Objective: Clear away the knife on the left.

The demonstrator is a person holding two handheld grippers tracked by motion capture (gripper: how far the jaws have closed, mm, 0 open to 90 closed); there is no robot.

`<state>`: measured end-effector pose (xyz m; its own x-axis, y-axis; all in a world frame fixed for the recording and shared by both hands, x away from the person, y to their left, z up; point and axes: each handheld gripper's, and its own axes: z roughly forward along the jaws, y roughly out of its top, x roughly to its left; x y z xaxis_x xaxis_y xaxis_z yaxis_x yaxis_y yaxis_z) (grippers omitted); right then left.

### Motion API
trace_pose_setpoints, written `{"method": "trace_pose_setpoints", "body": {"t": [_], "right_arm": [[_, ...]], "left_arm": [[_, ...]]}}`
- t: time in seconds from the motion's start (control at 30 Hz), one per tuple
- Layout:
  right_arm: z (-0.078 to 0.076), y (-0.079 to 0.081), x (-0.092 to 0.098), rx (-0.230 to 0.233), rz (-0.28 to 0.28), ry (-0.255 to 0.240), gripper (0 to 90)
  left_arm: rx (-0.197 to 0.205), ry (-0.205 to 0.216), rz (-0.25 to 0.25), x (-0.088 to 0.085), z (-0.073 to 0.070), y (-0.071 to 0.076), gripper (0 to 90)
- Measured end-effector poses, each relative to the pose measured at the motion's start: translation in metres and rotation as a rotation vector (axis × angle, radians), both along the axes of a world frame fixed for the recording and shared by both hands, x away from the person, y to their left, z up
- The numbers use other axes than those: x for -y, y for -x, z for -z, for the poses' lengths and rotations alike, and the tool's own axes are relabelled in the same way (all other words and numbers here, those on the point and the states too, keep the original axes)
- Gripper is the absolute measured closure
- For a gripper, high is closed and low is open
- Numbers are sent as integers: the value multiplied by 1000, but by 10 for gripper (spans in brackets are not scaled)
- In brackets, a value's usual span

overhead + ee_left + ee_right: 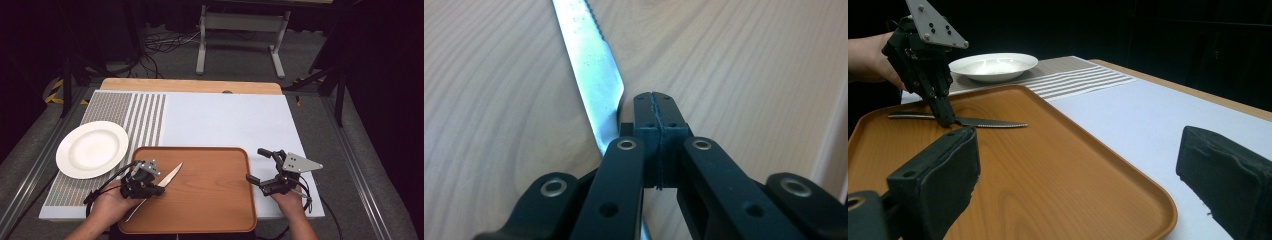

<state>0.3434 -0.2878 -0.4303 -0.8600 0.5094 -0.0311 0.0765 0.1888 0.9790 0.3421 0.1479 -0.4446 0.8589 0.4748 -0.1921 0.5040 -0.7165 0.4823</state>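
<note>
A table knife (169,176) lies flat on the left part of a brown wooden tray (210,200), blade pointing away from me. My left gripper (160,190) is shut, its tips down on the tray against the knife's right side. In the left gripper view the pads (646,120) meet with nothing between them, and the serrated blade (594,65) runs past their left side and under the left jaw. My right gripper (256,165) stands wide open at the tray's right edge, one jaw over the tray rim (1158,205), the other over the white mat.
A white plate (92,149) sits left of the tray on the striped part of the mat (145,117). The plain white mat (225,120) stretches beyond the tray to the wooden table edge (190,85).
</note>
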Motion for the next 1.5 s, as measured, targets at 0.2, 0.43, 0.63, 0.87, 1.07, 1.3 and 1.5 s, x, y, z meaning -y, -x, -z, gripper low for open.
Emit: {"method": "trace_pose_setpoints", "body": {"t": [0.2, 0.43, 0.63, 0.87, 1.07, 1.3, 1.5], "right_arm": [[0, 0, 1, -3, 3, -2, 44], [0, 0, 1, -3, 2, -1, 44], [1, -1, 1, -5, 5, 1, 44], [1, -1, 1, -5, 5, 1, 44], [1, -1, 1, -5, 6, 1, 44], [1, -1, 1, -5, 6, 4, 45], [1, -1, 1, -4, 6, 6, 45]], "left_arm": [[6, -9, -10, -4, -1, -1, 900], [8, -20, -33, -9, -1, -3, 900], [8, -25, -49, -17, -1, -5, 900], [13, -26, -71, -25, -1, -7, 900], [14, -25, -89, -31, -1, -7, 900], [10, -23, -107, -37, -1, -7, 900], [7, -28, -126, -42, -1, -7, 900]]}}
